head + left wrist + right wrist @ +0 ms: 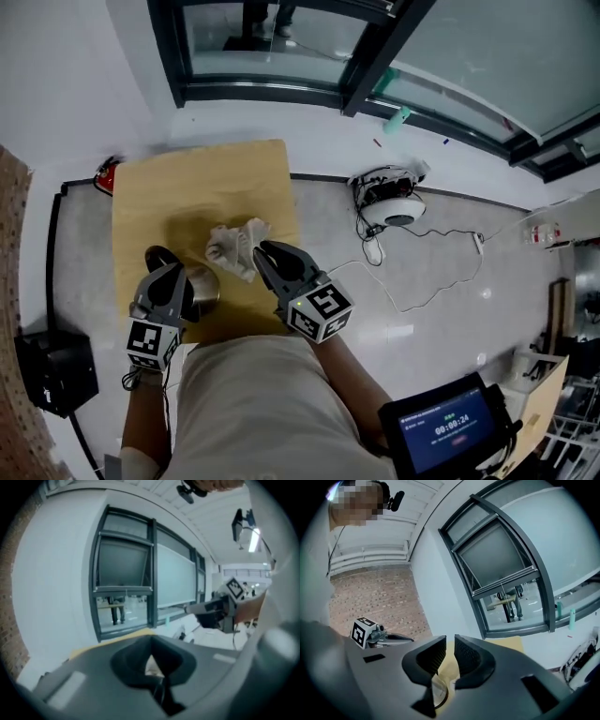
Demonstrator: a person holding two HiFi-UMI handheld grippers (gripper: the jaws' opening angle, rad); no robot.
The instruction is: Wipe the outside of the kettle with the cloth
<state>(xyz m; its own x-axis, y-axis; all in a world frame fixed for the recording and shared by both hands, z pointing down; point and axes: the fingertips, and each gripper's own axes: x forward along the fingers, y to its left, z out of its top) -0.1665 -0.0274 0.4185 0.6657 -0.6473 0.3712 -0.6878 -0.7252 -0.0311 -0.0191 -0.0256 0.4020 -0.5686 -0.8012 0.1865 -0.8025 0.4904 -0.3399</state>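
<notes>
Wooden table (187, 178) standing by the window wall. Steel kettle (204, 286) sitting near its front left edge. Left gripper (173, 277) hanging over it, fingers pressed together, nothing showing between. Crumpled cloth (234, 246) lying just beside kettle. Right gripper (265, 251) pointing at cloth's edge, fingers narrowed to a slit.

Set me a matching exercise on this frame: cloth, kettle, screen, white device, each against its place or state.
1 cloth
2 kettle
3 screen
4 white device

a lit, bottom right of the head view
b on the floor right of the wooden board
c crumpled, at that board's middle
d shiny metal, partly covered by the left tool

Pairs: 1-c, 2-d, 3-a, 4-b
</notes>
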